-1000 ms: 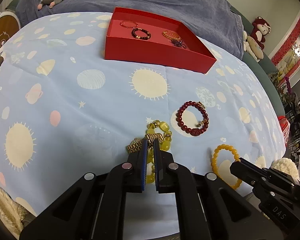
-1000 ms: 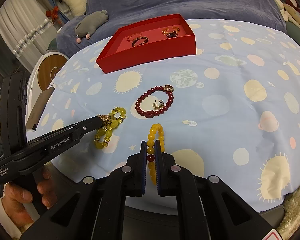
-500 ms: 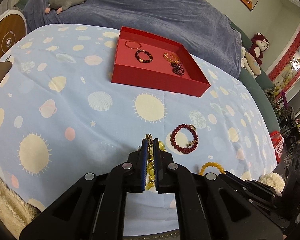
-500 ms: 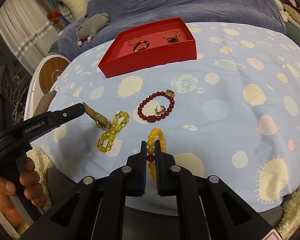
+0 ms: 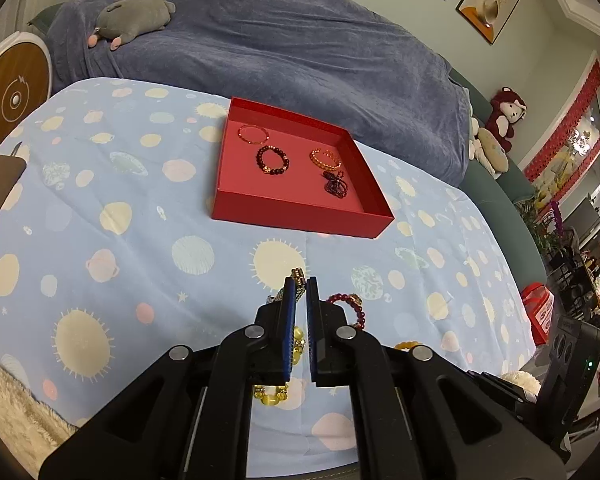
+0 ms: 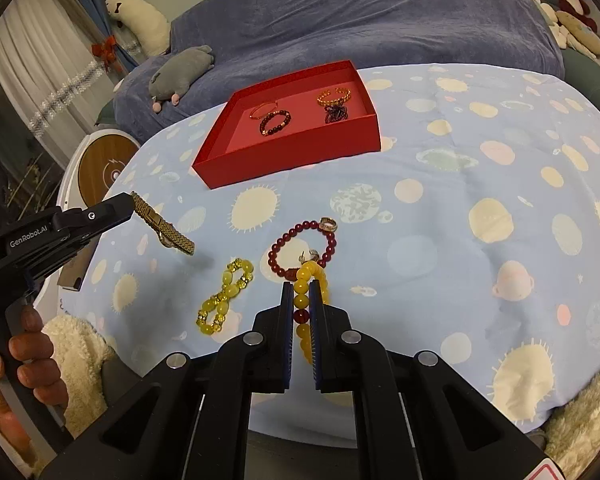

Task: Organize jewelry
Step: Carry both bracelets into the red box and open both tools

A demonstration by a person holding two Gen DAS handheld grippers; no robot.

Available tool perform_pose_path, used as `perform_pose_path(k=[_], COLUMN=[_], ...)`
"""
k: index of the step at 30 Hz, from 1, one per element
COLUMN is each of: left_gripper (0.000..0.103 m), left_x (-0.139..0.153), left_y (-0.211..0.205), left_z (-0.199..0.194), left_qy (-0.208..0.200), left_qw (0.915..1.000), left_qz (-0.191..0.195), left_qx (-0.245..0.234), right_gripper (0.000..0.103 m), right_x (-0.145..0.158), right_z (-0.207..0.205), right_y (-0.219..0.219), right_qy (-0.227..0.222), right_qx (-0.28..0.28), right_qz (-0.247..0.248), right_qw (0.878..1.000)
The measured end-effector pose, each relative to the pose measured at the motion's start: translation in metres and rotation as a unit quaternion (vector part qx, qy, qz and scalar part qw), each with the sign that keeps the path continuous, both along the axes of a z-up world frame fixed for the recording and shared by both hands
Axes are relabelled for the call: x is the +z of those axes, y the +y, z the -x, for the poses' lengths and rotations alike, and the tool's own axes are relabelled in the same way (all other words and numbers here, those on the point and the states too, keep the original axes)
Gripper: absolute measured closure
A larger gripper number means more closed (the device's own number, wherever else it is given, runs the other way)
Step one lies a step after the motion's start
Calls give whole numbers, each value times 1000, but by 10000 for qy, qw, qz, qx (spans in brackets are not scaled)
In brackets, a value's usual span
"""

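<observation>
Planet-print cloth covers the surface, where nearest the right tongs pinch an amber bead bracelet, its lower loop hidden between the pads. Left tongs clamp a gold link bracelet dangling clear of the cloth; they partly hide it in their own view. Farther off, the red tray holds four pieces.

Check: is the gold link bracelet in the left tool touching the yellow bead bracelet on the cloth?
Apart. In the right wrist view the gold link bracelet hangs from the left tool, clear of the yellow bead bracelet, with bare cloth between them.
</observation>
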State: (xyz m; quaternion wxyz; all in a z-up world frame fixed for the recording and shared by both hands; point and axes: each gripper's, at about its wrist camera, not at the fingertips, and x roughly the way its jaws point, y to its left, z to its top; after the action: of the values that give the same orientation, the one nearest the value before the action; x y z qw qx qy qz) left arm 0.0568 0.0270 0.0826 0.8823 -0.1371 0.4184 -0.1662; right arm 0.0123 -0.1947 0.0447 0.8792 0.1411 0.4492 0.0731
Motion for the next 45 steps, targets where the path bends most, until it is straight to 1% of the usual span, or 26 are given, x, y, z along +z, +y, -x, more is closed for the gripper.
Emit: perform_pose_path(k=[7, 12, 17, 23, 29, 32, 38, 40, 41, 42, 44, 45], left_gripper=[98, 98, 98, 98, 98, 98, 98, 98, 97, 96, 88, 87], left_x=[12, 23, 30, 23, -2, -15, -29, -29, -28, -28, -27, -26], left_y=[-6, -15, -24, -31, -38, -39, -42, -41, -40, -40, -38, -37], left_z=[-23, -53, -89, -131, -162, -172, -183, -186, -186, -187, -186, -184], left_qy=[-78, -207, -312, -249, -7, 129, 189, 162, 168, 181, 166, 134], left_qw=[9999, 9997, 9995, 9997, 9999, 9998, 9996, 9996, 9996, 9996, 9995, 9996], left_qz=[93, 113, 79, 31, -129, -137, -220, -231, -206, -167, -188, -203], left_qx=[38, -16, -15, -19, -7, 12, 40, 87, 111, 116, 166, 168], right_gripper=[95, 96, 95, 95, 95, 95, 94, 91, 91, 91, 90, 90], right_x=[25, 41, 47, 36, 16, 5, -11, -11, -12, -12, -10, -10], right_z=[-38, -78, -121, -170, -205, -216, -226, -225, -224, -222, -215, -212], right_y=[-8, -9, -11, -14, -12, -11, -10, -11, -12, -13, -15, -16], right_qy=[-288, -473, -509, -356, -137, -23, 142, 127, 126, 113, 87, 76], right_qx=[-7, 40, 21, -25, -25, -10, -23, -53, -60, -77, -76, -74], right_qz=[8, 39, 6, -54, 51, 51, 89, 129, 145, 161, 184, 193], right_qw=[9996, 9989, 9987, 9993, 9999, 10000, 9999, 9998, 9998, 9998, 9998, 9998])
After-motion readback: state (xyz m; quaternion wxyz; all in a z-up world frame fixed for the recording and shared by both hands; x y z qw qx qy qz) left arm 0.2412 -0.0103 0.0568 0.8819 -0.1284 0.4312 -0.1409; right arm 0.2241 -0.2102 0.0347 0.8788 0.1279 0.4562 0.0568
